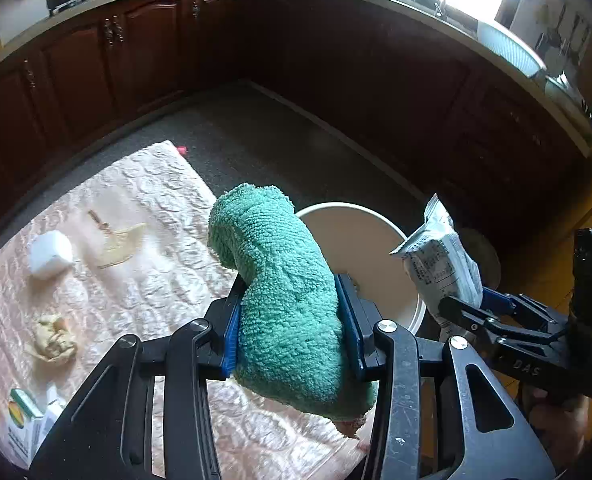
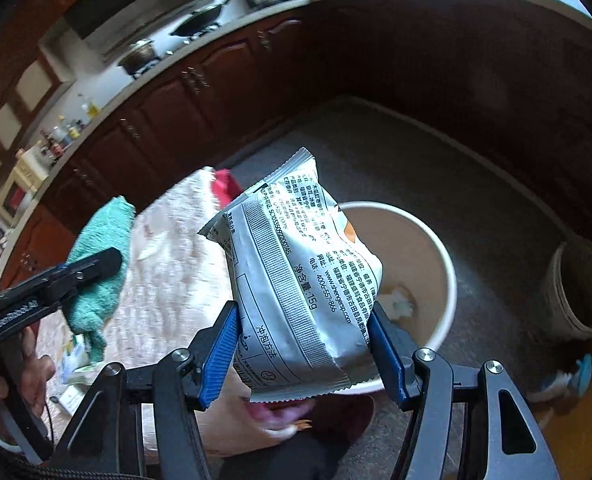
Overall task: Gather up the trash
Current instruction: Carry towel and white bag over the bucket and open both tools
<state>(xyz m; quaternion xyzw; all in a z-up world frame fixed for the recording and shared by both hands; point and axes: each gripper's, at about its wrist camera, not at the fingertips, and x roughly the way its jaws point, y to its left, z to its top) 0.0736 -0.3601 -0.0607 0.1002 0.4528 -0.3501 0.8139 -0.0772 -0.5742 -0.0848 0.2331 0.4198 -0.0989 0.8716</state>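
My left gripper (image 1: 291, 320) is shut on a green towel (image 1: 279, 280), held above the edge of a pink quilted table cover (image 1: 143, 280). My right gripper (image 2: 304, 344) is shut on a silver-grey snack packet (image 2: 296, 272), held over a white bin (image 2: 436, 256) on the floor. The packet (image 1: 440, 256) and the bin (image 1: 360, 248) also show in the left wrist view, to the right of the towel. The towel also shows in the right wrist view (image 2: 99, 264). On the cover lie a white crumpled tissue (image 1: 49, 254), a yellowish peel (image 1: 119, 244) and a crumpled yellowish scrap (image 1: 51, 340).
A small carton (image 1: 19, 420) lies at the cover's near left corner. Dark wooden cabinets (image 1: 135, 48) run along the back and right. A second, dirty bucket (image 2: 580, 288) stands on the grey floor right of the white bin, with a blue-and-white object (image 2: 568, 380) in front of it.
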